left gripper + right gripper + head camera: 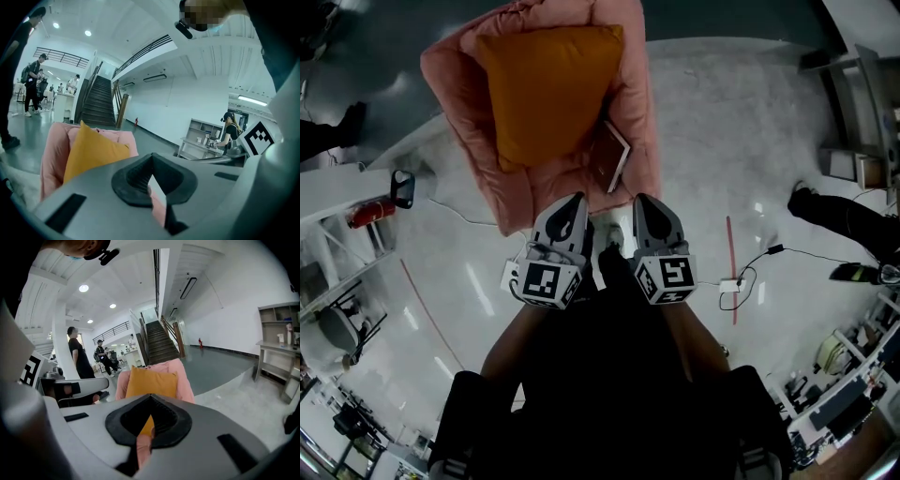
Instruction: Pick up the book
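A book (612,157) with a brown cover and pale page edges leans against the right arm of a pink armchair (637,112), beside an orange cushion (546,89). My left gripper (573,208) and right gripper (644,208) hang side by side just short of the chair's front edge, both pointing at it. Each has its jaws together with nothing held. In the left gripper view the left gripper (151,157) faces the cushion (91,152) and chair. The right gripper (150,397) faces the same cushion (152,383). I cannot make out the book in either gripper view.
White cable and adapter (731,284) lie on the floor right of me, by a red tape line (731,267). A red fire extinguisher (370,214) lies at the left. A person's legs (844,220) are at the right. Stairs (161,341) and standing people (77,359) lie beyond the chair.
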The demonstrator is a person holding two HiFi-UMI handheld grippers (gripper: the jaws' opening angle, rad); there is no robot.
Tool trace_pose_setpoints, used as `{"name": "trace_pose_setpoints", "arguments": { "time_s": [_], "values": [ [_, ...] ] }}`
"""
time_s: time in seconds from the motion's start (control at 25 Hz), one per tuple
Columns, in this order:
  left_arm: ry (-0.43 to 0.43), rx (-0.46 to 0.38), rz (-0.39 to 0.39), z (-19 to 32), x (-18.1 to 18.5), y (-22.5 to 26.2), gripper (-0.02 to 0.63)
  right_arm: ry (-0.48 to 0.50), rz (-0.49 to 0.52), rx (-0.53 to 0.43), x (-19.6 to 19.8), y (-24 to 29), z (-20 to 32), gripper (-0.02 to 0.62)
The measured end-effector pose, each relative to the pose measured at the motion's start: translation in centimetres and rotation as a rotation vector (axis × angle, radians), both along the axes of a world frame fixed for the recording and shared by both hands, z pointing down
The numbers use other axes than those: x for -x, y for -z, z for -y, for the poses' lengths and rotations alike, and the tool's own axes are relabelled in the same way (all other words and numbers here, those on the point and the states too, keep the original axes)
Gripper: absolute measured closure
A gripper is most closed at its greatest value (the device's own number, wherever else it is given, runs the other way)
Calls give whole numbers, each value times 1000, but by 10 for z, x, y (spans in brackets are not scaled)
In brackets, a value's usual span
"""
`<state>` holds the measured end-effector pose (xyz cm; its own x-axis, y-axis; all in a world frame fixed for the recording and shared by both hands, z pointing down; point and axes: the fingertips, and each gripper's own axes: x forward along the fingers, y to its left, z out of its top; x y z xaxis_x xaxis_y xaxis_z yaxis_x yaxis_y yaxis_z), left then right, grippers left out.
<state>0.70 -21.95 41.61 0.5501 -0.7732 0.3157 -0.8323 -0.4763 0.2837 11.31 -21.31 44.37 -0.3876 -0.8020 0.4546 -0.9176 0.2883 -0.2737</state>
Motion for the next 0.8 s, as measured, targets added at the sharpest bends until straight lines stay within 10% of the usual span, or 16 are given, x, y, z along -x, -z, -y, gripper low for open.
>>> {"name": "trace_pose_setpoints", "arguments": {
  "time_s": [0.8],
  "values": [
    [-13,99,-15,41,4,-90,598,-34,5,172,11,-118,37,603]
  ]
}}
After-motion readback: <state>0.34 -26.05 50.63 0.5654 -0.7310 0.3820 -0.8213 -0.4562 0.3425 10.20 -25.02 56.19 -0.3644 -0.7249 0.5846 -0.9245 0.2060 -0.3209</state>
